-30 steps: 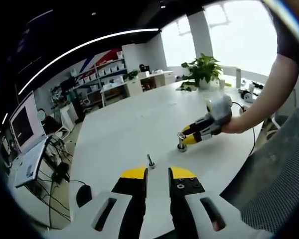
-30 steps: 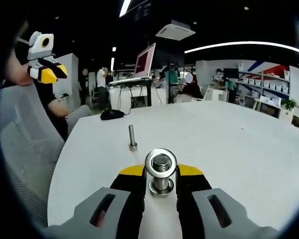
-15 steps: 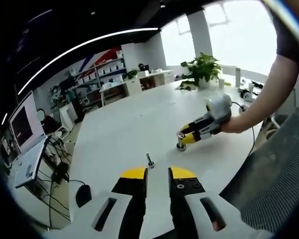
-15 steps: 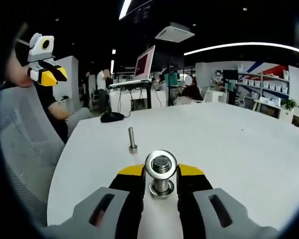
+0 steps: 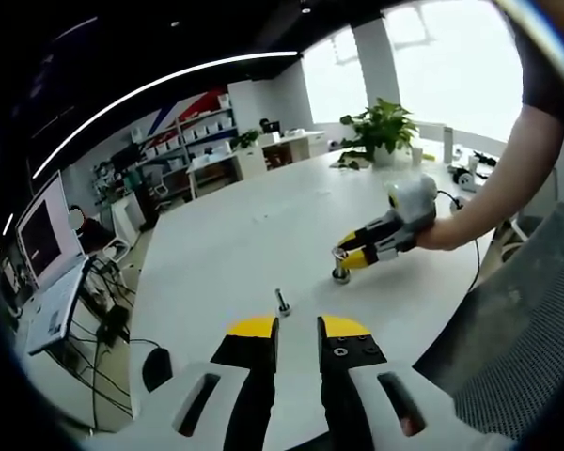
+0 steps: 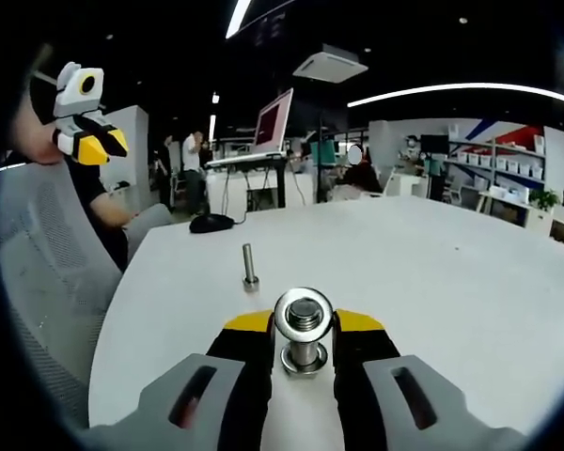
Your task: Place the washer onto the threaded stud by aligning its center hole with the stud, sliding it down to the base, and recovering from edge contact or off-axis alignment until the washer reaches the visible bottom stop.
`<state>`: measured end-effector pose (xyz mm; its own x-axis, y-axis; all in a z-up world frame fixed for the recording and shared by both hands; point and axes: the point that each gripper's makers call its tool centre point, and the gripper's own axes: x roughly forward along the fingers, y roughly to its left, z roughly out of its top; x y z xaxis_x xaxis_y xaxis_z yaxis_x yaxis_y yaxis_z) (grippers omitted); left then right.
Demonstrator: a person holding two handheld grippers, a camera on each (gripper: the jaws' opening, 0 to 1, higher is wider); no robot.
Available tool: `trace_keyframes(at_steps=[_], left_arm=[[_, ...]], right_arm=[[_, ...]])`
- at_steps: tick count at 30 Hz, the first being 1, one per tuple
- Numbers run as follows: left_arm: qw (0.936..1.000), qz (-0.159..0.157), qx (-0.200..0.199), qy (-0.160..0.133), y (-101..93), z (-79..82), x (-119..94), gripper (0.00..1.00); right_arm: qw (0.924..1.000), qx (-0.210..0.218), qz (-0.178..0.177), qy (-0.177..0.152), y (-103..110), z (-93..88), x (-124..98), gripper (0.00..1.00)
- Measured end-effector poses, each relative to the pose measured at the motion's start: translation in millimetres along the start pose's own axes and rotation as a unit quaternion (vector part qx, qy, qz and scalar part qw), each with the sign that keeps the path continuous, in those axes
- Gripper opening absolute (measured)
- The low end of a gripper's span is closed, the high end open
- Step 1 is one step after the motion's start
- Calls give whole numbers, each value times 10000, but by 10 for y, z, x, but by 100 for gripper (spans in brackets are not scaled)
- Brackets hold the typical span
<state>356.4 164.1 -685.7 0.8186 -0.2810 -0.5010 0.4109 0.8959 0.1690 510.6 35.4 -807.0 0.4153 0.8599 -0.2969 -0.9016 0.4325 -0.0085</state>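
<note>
**The washer rides in your right gripper; the bare stud stands ahead of it and slightly left.**

In the right gripper view your right gripper (image 6: 304, 340) is clamped on a short bolt piece with the washer (image 6: 304, 317) sitting flat around its top, at lower centre of the frame. The threaded stud (image 6: 250, 267) stands upright on the white table (image 6: 432, 282), above and a little left of the washer, near but apart. In the left gripper view your left gripper (image 5: 297, 331) hangs with its jaws slightly apart and nothing between them, the stud just above its tips, at centre. Judged from this, your right gripper is the one to carry it over.
</note>
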Motion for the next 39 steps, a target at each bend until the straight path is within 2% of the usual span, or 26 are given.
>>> trace_keyframes(at_steps=[34,36,37,39], left_arm=[[10000,-7,-24,36,2,-17,9,15],[10000,-6,-19,26,2,-13,7,15],[10000,-5,-23,28,2,-14,6,15],[10000,-4,-20,26,2,-13,5,15]], right_arm=[[9999,-74,-62,70,30,-6,-48,25],[9998,-145,-120,92,29,18,-59,25],[9993,-81,-215,-294,2,187,-68,25],[9993,-40,-259,-272,-26,238,-66,25]])
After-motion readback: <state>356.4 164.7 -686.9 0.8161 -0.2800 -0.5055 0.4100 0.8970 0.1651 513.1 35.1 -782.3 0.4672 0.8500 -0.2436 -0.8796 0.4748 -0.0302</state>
